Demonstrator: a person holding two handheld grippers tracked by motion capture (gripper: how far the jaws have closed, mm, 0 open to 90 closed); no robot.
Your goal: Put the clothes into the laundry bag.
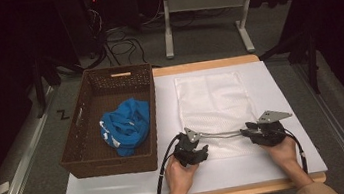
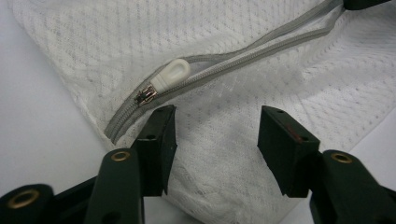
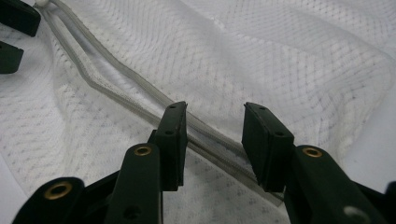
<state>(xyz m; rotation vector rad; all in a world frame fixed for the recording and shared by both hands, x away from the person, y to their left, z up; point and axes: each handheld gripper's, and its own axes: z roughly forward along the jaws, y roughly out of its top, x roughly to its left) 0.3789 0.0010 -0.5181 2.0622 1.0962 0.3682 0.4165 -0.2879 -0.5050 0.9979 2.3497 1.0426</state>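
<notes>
two grippers work the zipper end of a white mesh laundry bag at lower centre of the surface. left gripper open beside the zipper pull; right gripper open astride the zipper tape. judged step: opening the bag. next: pinch the pull, hold the tape. wicker basket borders left; right side free.

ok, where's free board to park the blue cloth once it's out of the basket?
Bare white board right of the white mesh zip bag, and a strip along the near edge below the brown wicker basket. The basket floor behind the crumpled blue cloth is free too. Crowded at the bag's near end, where both tongs, left and right, sit.
</notes>
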